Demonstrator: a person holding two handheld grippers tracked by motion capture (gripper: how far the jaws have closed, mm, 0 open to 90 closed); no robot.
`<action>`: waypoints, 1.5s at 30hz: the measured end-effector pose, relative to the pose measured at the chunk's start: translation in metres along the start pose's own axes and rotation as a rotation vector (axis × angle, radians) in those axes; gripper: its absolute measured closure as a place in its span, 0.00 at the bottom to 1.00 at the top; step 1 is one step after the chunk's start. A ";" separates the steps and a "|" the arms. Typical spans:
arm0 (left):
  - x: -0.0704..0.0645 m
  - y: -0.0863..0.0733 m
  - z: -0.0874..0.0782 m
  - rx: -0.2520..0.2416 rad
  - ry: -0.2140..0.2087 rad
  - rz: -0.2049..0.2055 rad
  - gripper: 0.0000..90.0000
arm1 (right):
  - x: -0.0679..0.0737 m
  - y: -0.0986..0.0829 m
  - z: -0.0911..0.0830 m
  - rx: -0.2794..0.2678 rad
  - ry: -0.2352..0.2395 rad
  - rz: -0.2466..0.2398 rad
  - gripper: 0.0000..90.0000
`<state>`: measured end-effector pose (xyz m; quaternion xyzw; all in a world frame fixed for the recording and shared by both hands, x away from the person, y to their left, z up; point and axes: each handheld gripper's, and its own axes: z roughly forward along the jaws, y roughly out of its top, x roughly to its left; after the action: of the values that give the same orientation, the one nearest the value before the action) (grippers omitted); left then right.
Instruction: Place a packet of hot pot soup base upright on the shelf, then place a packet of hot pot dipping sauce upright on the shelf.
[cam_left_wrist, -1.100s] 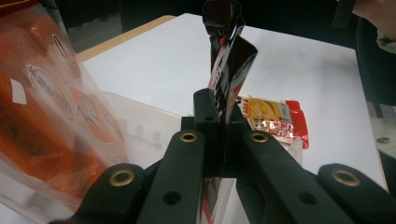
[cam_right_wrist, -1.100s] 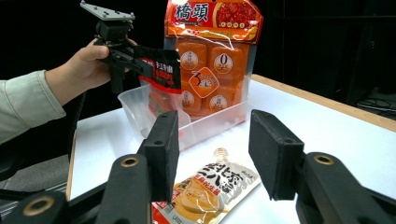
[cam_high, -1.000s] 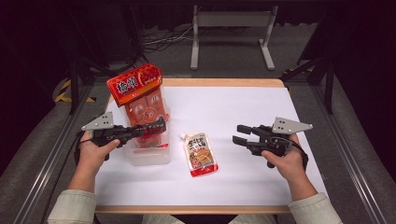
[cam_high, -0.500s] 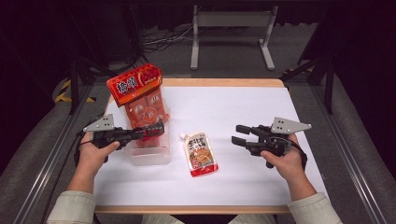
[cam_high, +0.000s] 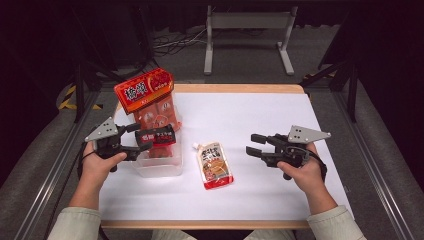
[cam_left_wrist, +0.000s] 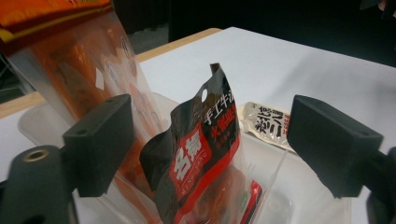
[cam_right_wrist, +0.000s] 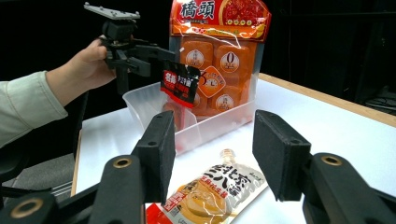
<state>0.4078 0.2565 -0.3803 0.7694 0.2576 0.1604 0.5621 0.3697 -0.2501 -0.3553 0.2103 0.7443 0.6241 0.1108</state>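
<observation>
The sauce pouch (cam_high: 215, 166) lies flat on the white table (cam_high: 260, 195), nearest the person, between the two grippers and just beside the clear plastic bin (cam_high: 159, 167). Lying flat with its spout end pointing away, it presents a broad face and thin edges, which suits a sideways pinch; it is judged the next item to be packed.

The right gripper (cam_high: 256, 145) hovers above the table, well to the right of the pouch, aimed toward it. Its fingers (cam_right_wrist: 156, 154) stand apart and hold nothing; in the right gripper view the pouch (cam_right_wrist: 219, 189) lies framed between them, a likely line-up for an approach.

The left gripper (cam_high: 142, 137) is at the near-left side of the bin. Its fingers (cam_left_wrist: 100, 142) are spread, and the dark snack packet (cam_left_wrist: 205, 154) stands between them without contact on either side. The packet's lower end sits inside the bin, with its top leaning on the item behind it, so it stays upright unaided.

Farther back, the large orange package (cam_high: 150, 102) stands on end in the bin, its red header card rising above the rim. The upright stance takes little floor area, leaving room in the bin for further items.
</observation>
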 end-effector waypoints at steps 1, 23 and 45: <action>-0.002 0.001 -0.001 -0.005 0.008 -0.003 0.17 | 0.000 0.000 0.000 0.001 0.000 0.000 0.54; -0.087 0.036 -0.017 0.040 0.045 -0.032 0.09 | -0.009 -0.002 0.023 0.071 -0.052 0.021 0.43; -0.116 0.023 0.003 0.115 -0.023 -0.035 0.10 | -0.028 -0.009 0.092 0.311 -0.096 0.128 0.34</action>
<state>0.3197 0.1822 -0.3542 0.7976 0.2734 0.1264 0.5226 0.4323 -0.1829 -0.3852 0.3014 0.8107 0.4966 0.0726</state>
